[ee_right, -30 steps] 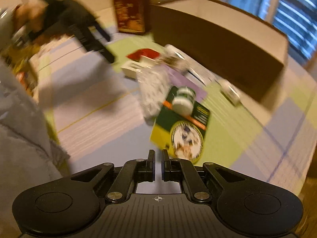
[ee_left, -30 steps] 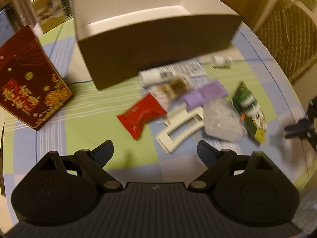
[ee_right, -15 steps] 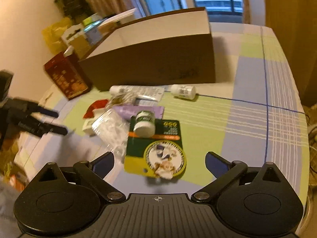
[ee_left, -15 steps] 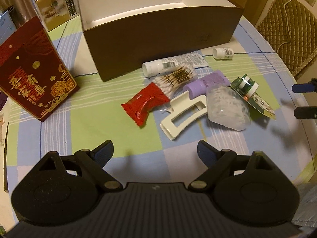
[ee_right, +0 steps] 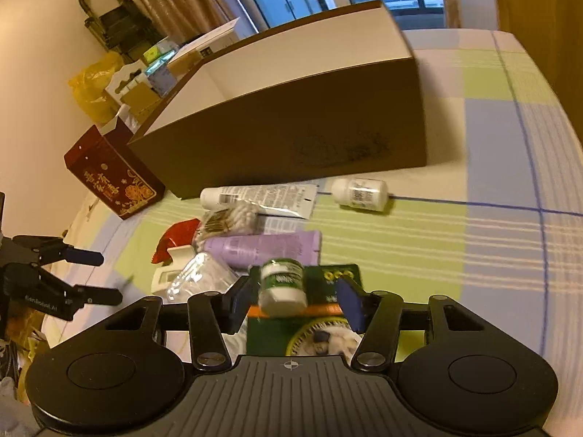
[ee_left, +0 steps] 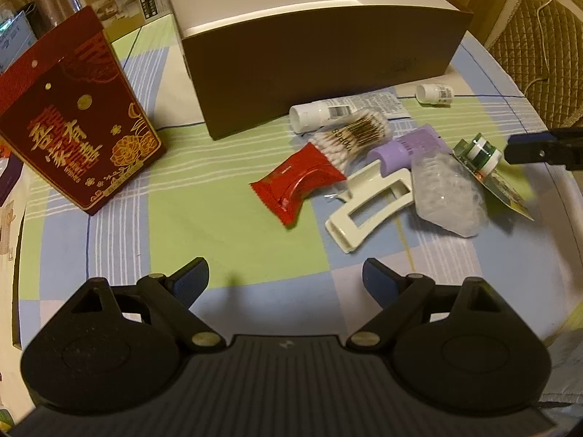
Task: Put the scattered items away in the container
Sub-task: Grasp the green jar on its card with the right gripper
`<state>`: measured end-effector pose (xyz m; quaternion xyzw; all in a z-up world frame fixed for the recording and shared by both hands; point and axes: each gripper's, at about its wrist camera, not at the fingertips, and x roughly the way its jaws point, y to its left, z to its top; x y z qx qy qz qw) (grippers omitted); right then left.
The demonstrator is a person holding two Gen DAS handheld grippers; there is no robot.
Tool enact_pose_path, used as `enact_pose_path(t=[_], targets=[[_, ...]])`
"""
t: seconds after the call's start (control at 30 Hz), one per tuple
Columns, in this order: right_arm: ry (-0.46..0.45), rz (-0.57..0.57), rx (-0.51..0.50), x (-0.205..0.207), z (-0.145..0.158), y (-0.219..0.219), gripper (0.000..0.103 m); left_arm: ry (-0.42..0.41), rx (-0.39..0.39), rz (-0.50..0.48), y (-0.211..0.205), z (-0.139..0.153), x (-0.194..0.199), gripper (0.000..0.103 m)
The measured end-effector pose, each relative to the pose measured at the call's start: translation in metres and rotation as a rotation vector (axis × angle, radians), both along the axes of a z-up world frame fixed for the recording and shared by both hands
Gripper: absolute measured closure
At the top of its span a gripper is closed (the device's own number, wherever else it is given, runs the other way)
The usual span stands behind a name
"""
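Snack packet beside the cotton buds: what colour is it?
Red packet; clearest in the left wrist view.

Glossy red foil sachet (ee_left: 298, 184) — matt brown cardboard box (ee_left: 320, 62) — on woven checked tablecloth (ee_left: 204, 225).

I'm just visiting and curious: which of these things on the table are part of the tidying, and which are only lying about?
Part of the job:
brown box
green-capped jar on its card
purple tube
white tube
cotton swabs
red packet
small white bottle
white clip
clear bag

Just lying about:
red gift box
yellow bag
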<state>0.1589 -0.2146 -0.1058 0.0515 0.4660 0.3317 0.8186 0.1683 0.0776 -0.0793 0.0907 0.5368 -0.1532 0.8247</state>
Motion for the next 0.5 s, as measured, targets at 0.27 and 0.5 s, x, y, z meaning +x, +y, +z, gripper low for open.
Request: enact_pose_path(t=[0.27, 0.5], targets=[[0.0, 0.03, -0.066, 0.005, -0.01, 0.006, 0.069, -0.011, -0.019, -0.063, -0.006, -0.001, -0.002, 0.018], [0.006, 0.013, -0.157, -0.001, -0.011, -0.017, 0.069, -0.078, -0.015, -0.273, -0.032, -0.001, 0.0, 0.021]])
